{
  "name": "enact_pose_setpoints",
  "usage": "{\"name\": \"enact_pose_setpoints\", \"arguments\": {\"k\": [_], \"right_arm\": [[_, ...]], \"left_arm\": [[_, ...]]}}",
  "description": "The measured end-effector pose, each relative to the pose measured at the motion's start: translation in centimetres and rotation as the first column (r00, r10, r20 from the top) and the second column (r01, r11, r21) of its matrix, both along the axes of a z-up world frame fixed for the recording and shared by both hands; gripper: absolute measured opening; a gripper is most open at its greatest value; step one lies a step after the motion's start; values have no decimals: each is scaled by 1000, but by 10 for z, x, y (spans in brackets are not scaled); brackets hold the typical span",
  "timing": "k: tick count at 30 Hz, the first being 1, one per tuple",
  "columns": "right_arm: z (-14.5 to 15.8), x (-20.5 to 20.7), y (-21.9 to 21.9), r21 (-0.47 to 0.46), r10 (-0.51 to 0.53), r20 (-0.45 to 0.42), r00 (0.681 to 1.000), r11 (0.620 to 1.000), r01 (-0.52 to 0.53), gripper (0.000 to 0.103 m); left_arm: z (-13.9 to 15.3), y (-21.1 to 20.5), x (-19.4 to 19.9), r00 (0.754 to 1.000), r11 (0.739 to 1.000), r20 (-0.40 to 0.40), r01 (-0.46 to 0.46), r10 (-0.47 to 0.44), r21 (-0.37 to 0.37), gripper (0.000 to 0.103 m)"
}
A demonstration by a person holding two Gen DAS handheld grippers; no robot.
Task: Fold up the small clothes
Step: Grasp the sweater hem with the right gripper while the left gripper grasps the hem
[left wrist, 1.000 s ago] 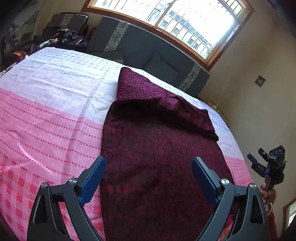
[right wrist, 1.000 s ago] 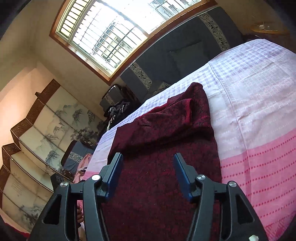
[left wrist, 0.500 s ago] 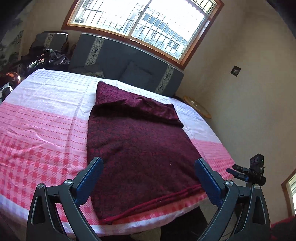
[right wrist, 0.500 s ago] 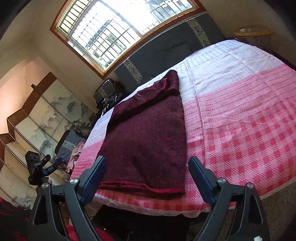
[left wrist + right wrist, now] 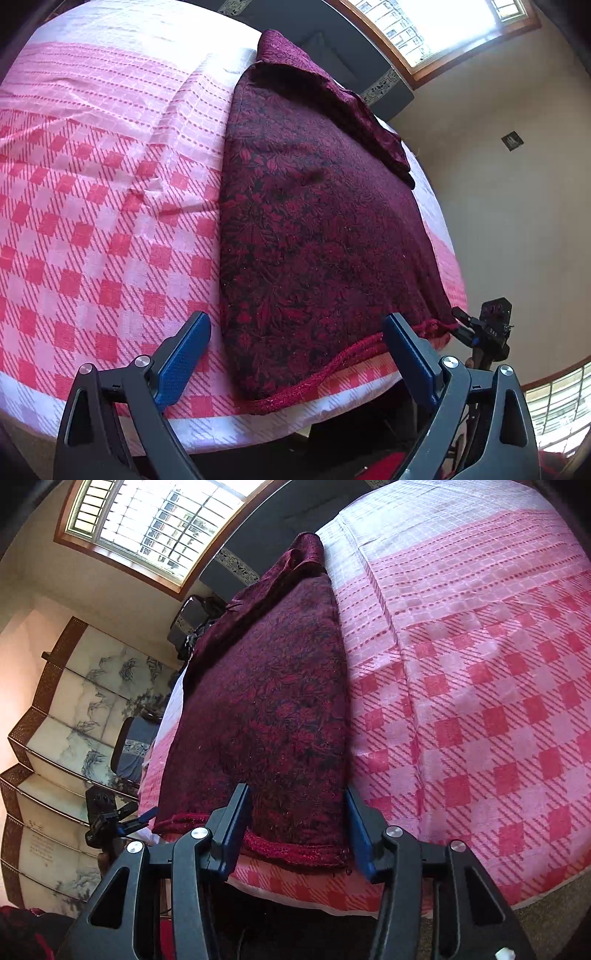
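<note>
A dark red patterned garment [image 5: 317, 229] lies flat on the pink checked bedspread [image 5: 92, 221], its far end folded over. Its hemmed near edge lies along the bed's front edge. My left gripper [image 5: 295, 354] is open just in front of the hem's left corner. My right gripper [image 5: 297, 827] is open with its jaws astride the hem's right corner [image 5: 325, 853], not closed on it. The garment also shows in the right wrist view [image 5: 273, 701]. Each gripper appears small in the other's view: the right one [image 5: 480, 332] and the left one [image 5: 110, 819].
The bed's front edge [image 5: 332, 897] drops to the floor just below both grippers. A dark sofa [image 5: 332, 48] stands under the window beyond the bed. A painted folding screen [image 5: 74, 709] stands at the left. The bedspread also shows in the right wrist view [image 5: 480, 701].
Both grippers have come back down and forward to the garment's near hem after pulling away from the bed. The right gripper's jaws have narrowed around the hem's right corner.
</note>
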State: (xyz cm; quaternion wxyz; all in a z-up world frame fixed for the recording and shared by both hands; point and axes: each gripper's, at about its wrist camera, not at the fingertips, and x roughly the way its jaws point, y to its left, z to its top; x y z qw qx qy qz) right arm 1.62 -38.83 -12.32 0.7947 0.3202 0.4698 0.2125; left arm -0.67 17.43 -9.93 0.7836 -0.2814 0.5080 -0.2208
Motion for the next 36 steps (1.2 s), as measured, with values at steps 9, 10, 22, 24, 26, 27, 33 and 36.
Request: {"name": "enact_pose_setpoints", "arguments": {"k": [9,10,22,24,26,27,33,36], "right_arm": [[-14,9,7,52,30,-41,999,998,-28,15],[-13,8,8,70,34,-42,999,997,-31,15],[-14,9,2,154,63,-19,998,986,-59,33],[-12,13,6,133,73,-18,997,989,-70,35],[-13,14,8,132,81,-15,997,988,-78,36],[-13,16,10,129,83,-15,996,988,-80,36],[-14,17,13,113,82,-29,996,991,-78,31],[-15,17,12,111,86,-41,995,990,-81,29]], "left_arm": [[-16,5,-2,998,991,-39,37,-42,-131,39],[-17,8,-3,999,990,-30,34,-38,-135,38],[-10,4,-1,994,989,-21,107,-110,-105,70],[-15,7,1,994,982,-39,90,-98,-166,75],[-17,2,5,995,979,-50,79,-90,-190,75],[-16,-3,7,994,978,-46,92,-102,-186,75],[-17,-13,9,997,982,-36,63,-70,-175,75],[-15,-3,4,999,985,-52,0,-9,-170,66]]}}
